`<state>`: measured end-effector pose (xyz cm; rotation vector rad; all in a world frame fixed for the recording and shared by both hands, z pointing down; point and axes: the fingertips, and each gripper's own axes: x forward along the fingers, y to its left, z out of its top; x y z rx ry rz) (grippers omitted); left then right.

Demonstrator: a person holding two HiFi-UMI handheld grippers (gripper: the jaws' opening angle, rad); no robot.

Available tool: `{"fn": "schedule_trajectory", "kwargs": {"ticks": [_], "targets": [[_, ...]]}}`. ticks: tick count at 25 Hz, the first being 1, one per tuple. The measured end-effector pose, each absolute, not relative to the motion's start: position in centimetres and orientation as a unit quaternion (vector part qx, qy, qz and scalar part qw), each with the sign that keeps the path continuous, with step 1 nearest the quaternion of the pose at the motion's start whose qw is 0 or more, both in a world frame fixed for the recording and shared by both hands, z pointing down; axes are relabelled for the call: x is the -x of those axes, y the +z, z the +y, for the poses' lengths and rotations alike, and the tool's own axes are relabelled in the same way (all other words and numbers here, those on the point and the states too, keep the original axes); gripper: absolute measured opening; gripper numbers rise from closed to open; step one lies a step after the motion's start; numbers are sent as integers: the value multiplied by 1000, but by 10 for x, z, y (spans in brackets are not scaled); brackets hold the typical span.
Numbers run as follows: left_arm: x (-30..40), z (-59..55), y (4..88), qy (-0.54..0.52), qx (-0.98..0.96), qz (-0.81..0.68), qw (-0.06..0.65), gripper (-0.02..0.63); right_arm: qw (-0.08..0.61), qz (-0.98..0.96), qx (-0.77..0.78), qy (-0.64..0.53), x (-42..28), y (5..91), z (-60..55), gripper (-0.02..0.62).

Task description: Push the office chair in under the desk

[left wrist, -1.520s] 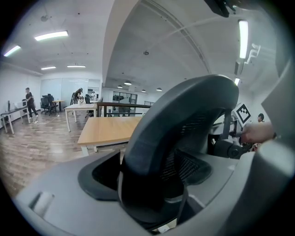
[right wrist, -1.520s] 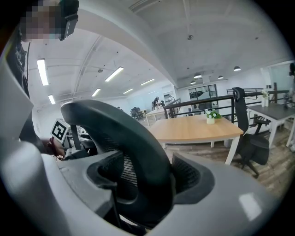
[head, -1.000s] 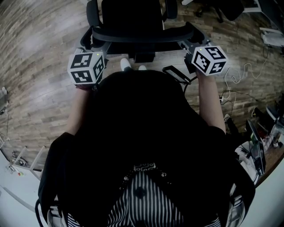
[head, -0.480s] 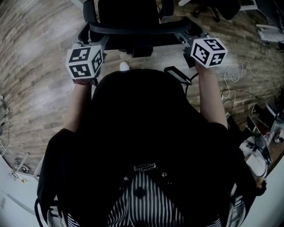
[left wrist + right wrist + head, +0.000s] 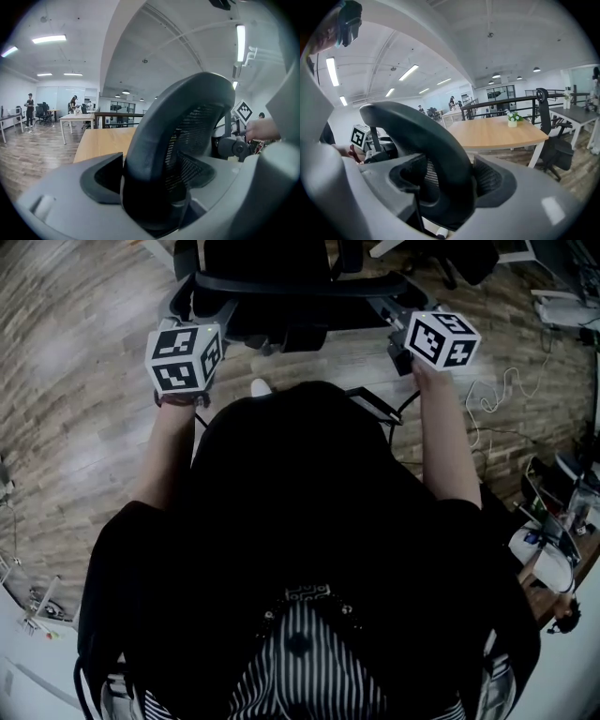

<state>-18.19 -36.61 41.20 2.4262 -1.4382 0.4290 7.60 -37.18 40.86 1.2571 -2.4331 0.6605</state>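
Note:
The black office chair (image 5: 281, 277) stands at the top of the head view, its curved backrest rim toward me. My left gripper (image 5: 208, 322) grips the rim's left end and my right gripper (image 5: 397, 322) its right end. In the left gripper view the left gripper (image 5: 159, 187) is shut on the mesh backrest (image 5: 187, 126), with the light wooden desk (image 5: 101, 140) beyond. The right gripper (image 5: 445, 187) clasps the backrest frame (image 5: 426, 140) the same way, and the desk top (image 5: 497, 131) lies ahead.
A white cable (image 5: 506, 390) trails over the wooden floor at the right. Another black chair (image 5: 553, 136) stands by the desk's right end, and a small plant (image 5: 513, 119) sits on the desk. A cluttered table edge (image 5: 553, 549) is at my right. People (image 5: 29, 108) stand far off.
The chair has rolled forward, toward the top of the head view. Both grippers went with it and kept their hold on the backrest rim.

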Motion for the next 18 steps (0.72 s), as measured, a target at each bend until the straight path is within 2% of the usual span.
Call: {"fn": "schedule_trajectory", "kwargs": {"ticks": [18], "targets": [[195, -399, 403, 141, -837, -509, 141, 373, 158, -857, -436, 224, -64, 402, -407, 311]]}}
